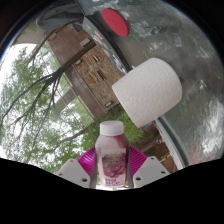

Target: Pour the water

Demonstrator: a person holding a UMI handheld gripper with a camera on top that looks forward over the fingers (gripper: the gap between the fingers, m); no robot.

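Claw [112,172] clamping bottle [111,152], cup [146,90] ahead

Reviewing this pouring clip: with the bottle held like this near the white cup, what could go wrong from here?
1. The gripper holds the small bottle low on its body, so it may slip or pivot between the fingers when tilted.
2. The bottle's white cap looks still on; if so, nothing would pour.
3. The white cup appears tilted, its side towards the bottle and its opening not visible, so water could miss it.
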